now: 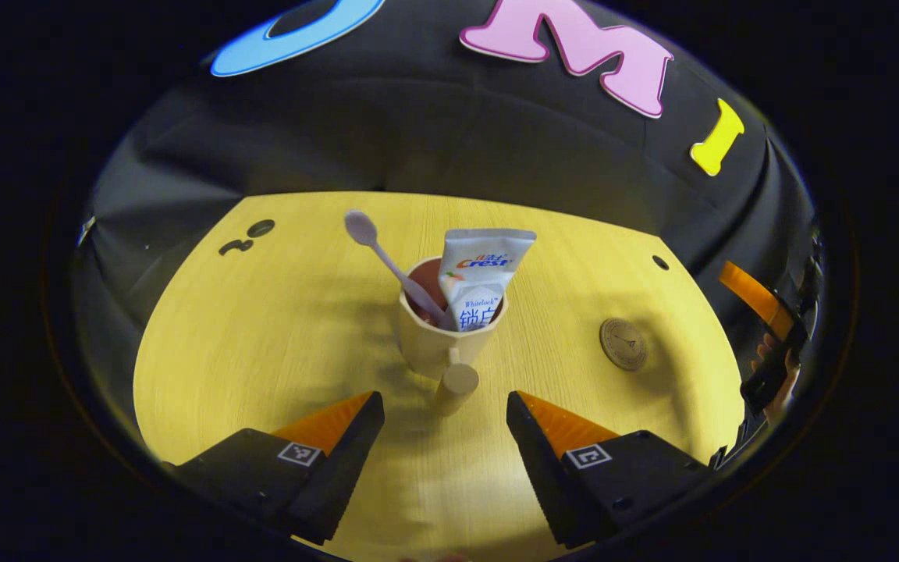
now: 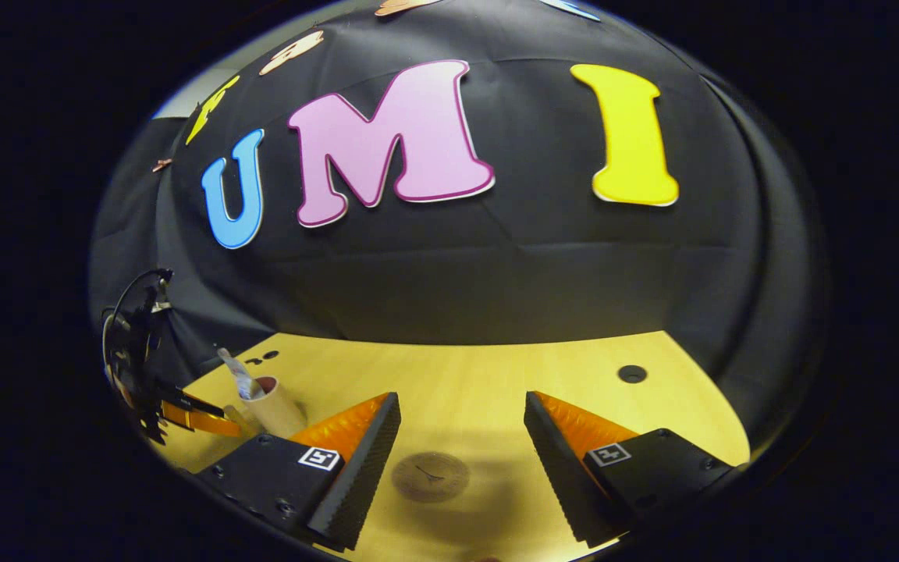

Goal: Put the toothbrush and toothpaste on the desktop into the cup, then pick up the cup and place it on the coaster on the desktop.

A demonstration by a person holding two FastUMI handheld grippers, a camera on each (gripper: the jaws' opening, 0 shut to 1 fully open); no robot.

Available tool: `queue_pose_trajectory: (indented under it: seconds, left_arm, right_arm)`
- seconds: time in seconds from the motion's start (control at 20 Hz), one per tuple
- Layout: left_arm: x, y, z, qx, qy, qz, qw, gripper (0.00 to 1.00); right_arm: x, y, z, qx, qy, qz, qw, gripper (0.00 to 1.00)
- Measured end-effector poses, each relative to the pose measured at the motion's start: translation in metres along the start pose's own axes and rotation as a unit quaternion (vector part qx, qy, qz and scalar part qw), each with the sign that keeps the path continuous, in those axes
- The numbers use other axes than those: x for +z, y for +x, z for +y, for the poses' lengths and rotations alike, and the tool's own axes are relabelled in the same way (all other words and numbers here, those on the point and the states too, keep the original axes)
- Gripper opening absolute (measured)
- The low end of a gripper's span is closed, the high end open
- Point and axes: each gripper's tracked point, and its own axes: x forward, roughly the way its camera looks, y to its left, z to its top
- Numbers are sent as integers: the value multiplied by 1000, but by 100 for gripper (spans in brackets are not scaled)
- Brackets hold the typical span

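- First part judged done: toothbrush (image 1: 387, 261) and toothpaste tube (image 1: 481, 277) already stand inside the cup (image 1: 442, 339), at the centre of the left gripper view, both leaning out over the rim.
- Cup resting on the yellow wooden surface (image 1: 262, 367), its handle (image 1: 456, 388) turned toward the camera, lower centre of the frame.
- Left gripper (image 1: 445, 414) released, fingers spread wide on both sides of the handle, near it but not touching; nothing held.
- Coaster (image 1: 623, 343) lying bare to the right of the cup, well apart from it.
- In the right gripper view, coaster (image 2: 430, 476) at bottom centre, between the fingers of the right gripper (image 2: 461, 425), which is released as well and empty, hovering above.
- Same cup (image 2: 270, 406) at the lower left of that view.
- Left to do, as judged: closing on the handle, lifting the cup, setting it on the coaster.
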Motion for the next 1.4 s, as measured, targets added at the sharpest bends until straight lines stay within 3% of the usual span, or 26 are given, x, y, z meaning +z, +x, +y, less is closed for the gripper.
queue_pose_trajectory:
  seconds: [0.3, 0.5, 0.7, 0.8, 0.95, 1.0, 1.05, 1.2, 1.3, 1.4]
  left_arm:
    - [0, 35, 9, 36, 12, 88, 995, 98]
    - [0, 49, 11, 50, 23, 117, 992, 96]
    - [-2, 57, 5, 52, 5, 138, 989, 76]
    - [-4, 61, 5, 56, 6, 146, 988, 63]
    - [-8, 64, 2, 75, 9, 156, 985, 35]
    - [-9, 64, 3, 80, 11, 158, 984, 39]
    - [-8, 64, 4, 82, 9, 157, 984, 33]
    - [-8, 64, 0, 73, -12, 145, 987, 33]
    - [-9, 61, -7, 56, -18, 141, 988, 36]
    - [-7, 58, -14, 39, -21, 136, 990, 31]
  right_arm:
    - [-33, -50, -54, -49, 22, 39, 998, 98]
    - [-55, -95, -88, -116, 68, 57, 989, 98]
    - [-82, -137, -106, -169, 108, 85, 976, 98]
    - [-81, -144, -105, -169, 126, 87, 974, 98]
    - [-74, -149, -105, -168, 123, 84, 975, 98]
    - [-71, -152, -106, -167, 119, 85, 975, 98]
    - [-70, -157, -107, -165, 118, 86, 975, 98]
    - [-70, -168, -102, -160, 132, 100, 973, 98]
    - [-66, -173, -101, -162, 127, 97, 974, 98]
    - [-68, -176, -98, -157, 120, 101, 975, 98]
